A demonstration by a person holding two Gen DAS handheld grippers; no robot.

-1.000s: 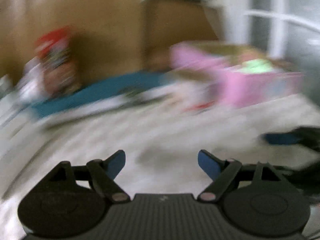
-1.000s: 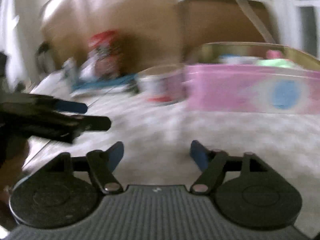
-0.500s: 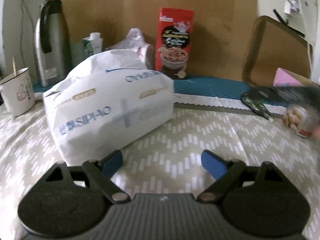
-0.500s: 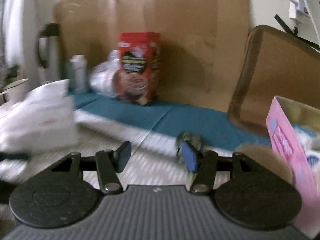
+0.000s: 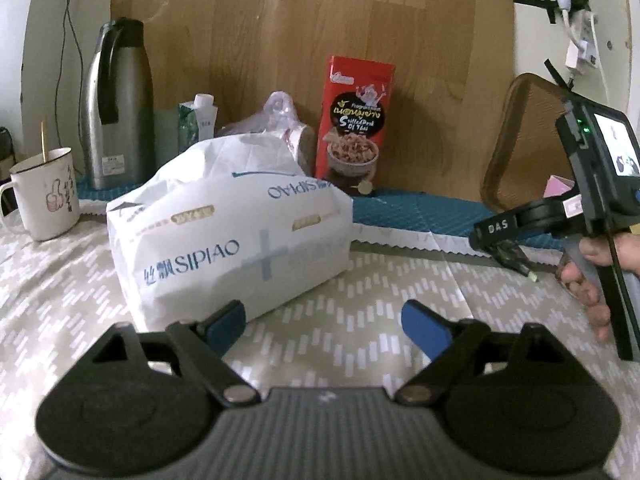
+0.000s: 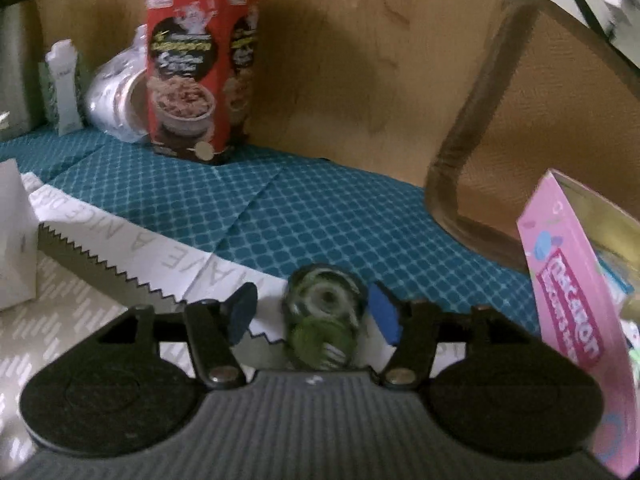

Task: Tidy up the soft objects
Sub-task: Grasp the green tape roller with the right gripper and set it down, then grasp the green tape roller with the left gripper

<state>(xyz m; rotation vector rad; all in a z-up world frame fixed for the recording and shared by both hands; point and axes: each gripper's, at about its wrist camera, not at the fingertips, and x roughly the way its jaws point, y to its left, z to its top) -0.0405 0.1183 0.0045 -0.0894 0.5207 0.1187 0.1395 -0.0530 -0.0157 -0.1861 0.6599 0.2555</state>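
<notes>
Tissue pack [image 5: 228, 232] lies on the patterned tablecloth [image 5: 360, 300], just ahead of the left gripper [image 5: 322, 320] — jaws wide, holding nothing. Best to centre the soft pack between the pads before squeezing gently. Right gripper [image 6: 312, 314] has just been reopening slightly around a green tape roll [image 6: 322, 316] — pads apparently not pressing.

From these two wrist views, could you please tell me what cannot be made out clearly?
- Pink box, right wrist view: its contents are cut off by the picture's edge and hidden by its own wall.
- Green object between the right tongs: motion blur; whether the pads touch it is unclear.
- Carton, left wrist view: the tissue pack hides its base; the print is too small to read.
</notes>
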